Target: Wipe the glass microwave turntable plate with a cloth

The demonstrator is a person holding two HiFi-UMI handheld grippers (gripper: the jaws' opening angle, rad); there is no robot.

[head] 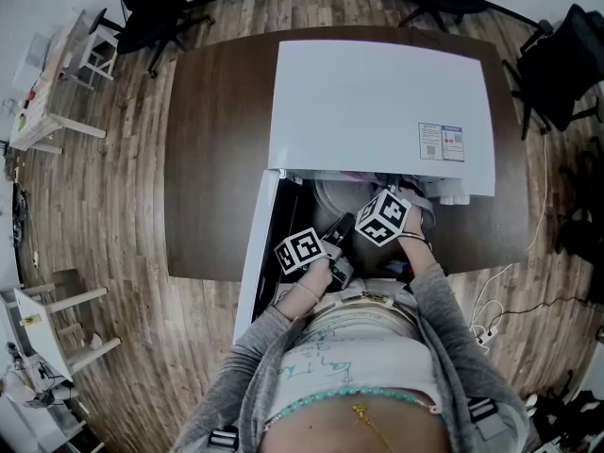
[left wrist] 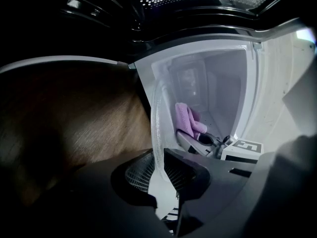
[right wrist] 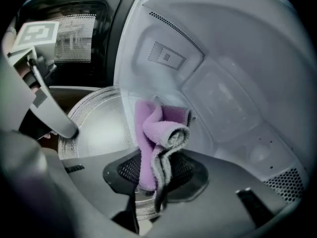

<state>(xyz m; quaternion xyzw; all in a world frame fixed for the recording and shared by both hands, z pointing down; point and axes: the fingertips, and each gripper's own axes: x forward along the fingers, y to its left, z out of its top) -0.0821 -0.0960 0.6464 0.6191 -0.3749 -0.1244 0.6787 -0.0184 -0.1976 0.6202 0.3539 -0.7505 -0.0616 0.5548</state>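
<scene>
Left gripper [left wrist: 159, 166] pinches the glass plate [right wrist: 96, 128] by its rim to steady it for the right gripper [right wrist: 156, 178], which is clamped on the purple cloth [right wrist: 151, 133] for wiping.

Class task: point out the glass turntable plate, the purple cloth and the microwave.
glass turntable plate [right wrist: 98, 129], right gripper view, clear face
purple cloth [right wrist: 151, 128], right gripper view, folded middle
microwave [head: 377, 102], head view, white top
</scene>
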